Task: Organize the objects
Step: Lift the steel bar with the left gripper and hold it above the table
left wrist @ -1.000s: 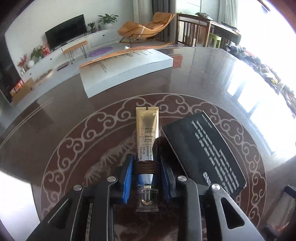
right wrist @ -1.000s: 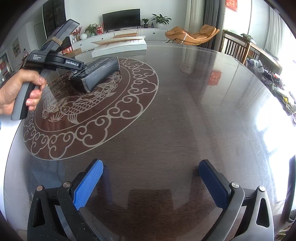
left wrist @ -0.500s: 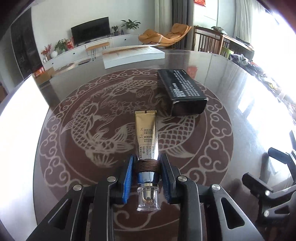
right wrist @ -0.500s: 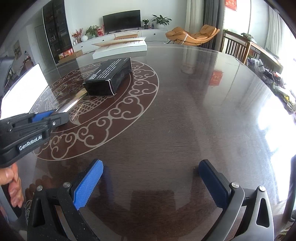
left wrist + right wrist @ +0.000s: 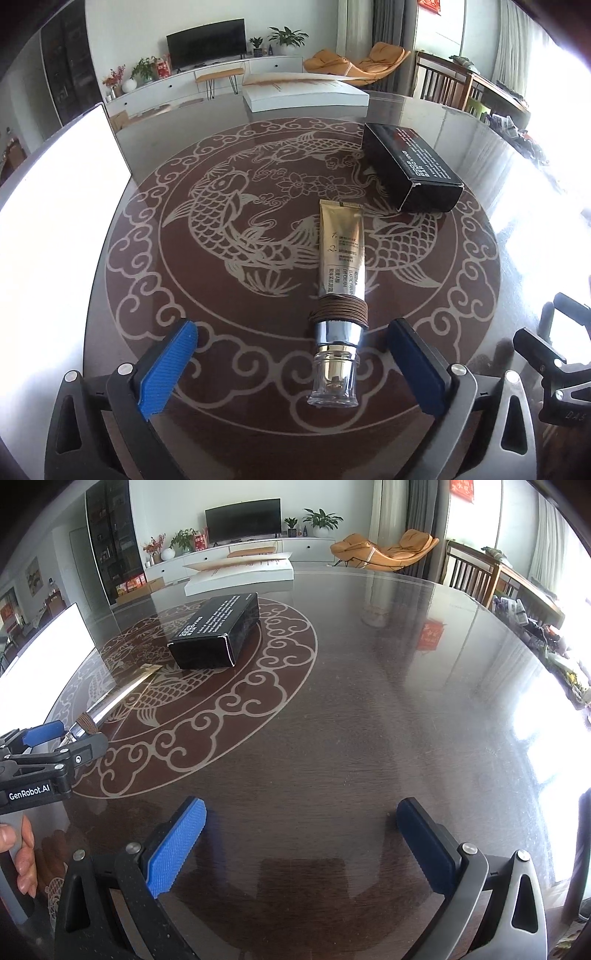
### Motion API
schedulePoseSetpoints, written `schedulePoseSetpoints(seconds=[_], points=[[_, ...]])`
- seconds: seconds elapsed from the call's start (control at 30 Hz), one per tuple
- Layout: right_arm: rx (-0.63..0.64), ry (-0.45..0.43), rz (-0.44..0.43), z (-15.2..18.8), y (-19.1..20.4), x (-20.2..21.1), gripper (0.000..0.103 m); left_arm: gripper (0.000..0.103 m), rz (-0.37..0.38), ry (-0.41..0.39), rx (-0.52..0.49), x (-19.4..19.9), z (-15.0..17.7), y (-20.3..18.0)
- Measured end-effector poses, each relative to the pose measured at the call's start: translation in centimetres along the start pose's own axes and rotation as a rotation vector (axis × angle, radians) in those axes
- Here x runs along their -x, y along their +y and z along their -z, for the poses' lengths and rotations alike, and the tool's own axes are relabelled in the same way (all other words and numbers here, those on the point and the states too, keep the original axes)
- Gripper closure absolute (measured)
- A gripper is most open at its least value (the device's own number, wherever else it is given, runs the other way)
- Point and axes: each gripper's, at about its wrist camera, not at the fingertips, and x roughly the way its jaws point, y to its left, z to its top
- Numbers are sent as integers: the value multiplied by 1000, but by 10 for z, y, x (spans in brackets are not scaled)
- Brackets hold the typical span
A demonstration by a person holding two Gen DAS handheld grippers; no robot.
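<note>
1. Two grippers in play here. The left gripper [image 5: 291, 363] has just been opening and now its jaws are spread wide, blue pads well clear on both sides of the gold tube [image 5: 341, 254], which sits between them without either pad touching it.
2. That tube is lying flat on the glossy dark table [image 5: 369, 720], clear cap [image 5: 334, 384] toward the camera, crimped end pointing away. It's got a brown band [image 5: 340, 314] wrapped round its neck just above the chrome collar. It lies on the koi-and-cloud pattern [image 5: 229, 221] set into the tabletop.
3. The right gripper [image 5: 301, 843] is also gaping, with only bare table between its pads, well off to the side of the pattern. From its camera you can see the left gripper at the left edge with a hand [image 5: 18, 853] on the handle, and the tube poking out past its fingers.
4. Further back, a black box [image 5: 410, 166] with white print lies flat on the pattern, just beyond and to the right of the tube's crimped end, close but not touching as far as I can tell.
5. Past that, a big flat white box [image 5: 306, 94] sits near the far edge of the table.
6. Background is a living room: TV [image 5: 207, 42] on a white cabinet, potted plants, orange lounge chair [image 5: 354, 62].
</note>
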Motion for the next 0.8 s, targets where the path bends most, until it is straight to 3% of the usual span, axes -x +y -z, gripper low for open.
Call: schedulePoseSetpoints(seconds=[0.8], points=[[-4, 0, 8, 1, -2, 0, 0, 0, -2, -3, 3, 1, -1, -1]])
